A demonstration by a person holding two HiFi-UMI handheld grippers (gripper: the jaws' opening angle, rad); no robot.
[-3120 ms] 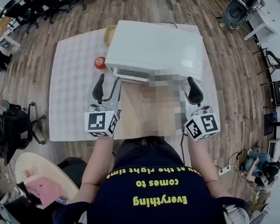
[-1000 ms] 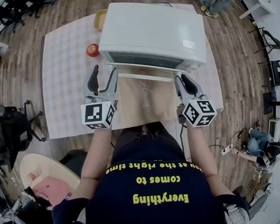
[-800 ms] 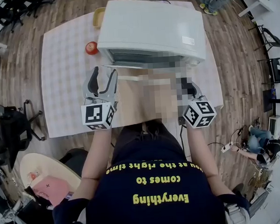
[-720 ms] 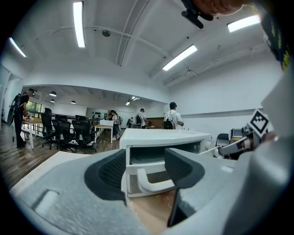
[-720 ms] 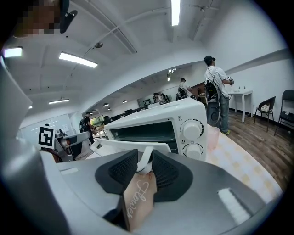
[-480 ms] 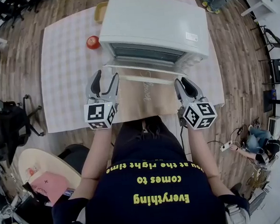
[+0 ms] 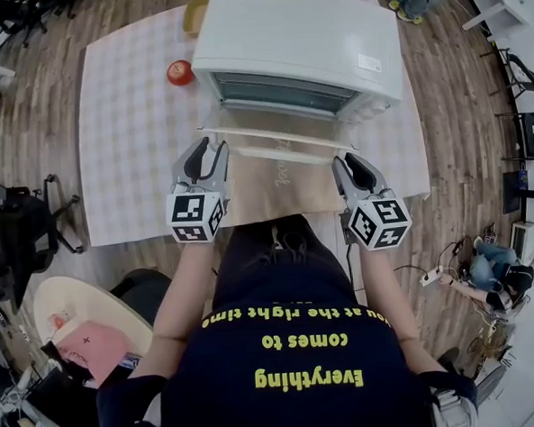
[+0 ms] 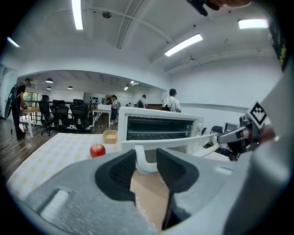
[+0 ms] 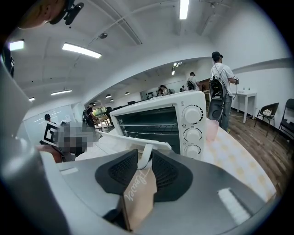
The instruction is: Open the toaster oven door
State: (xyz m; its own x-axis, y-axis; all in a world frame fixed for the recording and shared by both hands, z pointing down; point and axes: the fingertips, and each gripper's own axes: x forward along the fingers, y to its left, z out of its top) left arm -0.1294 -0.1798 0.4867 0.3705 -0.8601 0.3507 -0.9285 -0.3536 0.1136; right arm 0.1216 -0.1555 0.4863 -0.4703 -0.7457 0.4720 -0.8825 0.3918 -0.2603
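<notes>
**Oven door down, both grippers on its handle**

The toaster oven (image 7: 297,35) sat on the table (image 7: 128,153) with its long side running left to right and its mouth facing the person. Its door (image 7: 271,134) hung down before the oven, nearly level. The door handle (image 7: 286,153) ran parallel to the oven's front. The left gripper (image 7: 207,151) was closing on the handle's left end, and the right gripper (image 7: 350,169) was clamped on its right end. A wire rack (image 8: 156,135) showed inside the oven. An apple (image 7: 180,72) and a yellow bowl (image 7: 195,14) lay left of the oven, the bowl's contents unclear.

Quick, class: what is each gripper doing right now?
Left gripper: jaws closing on the left end of the door handle.
Right gripper: shut on the door handle's right end.
</notes>
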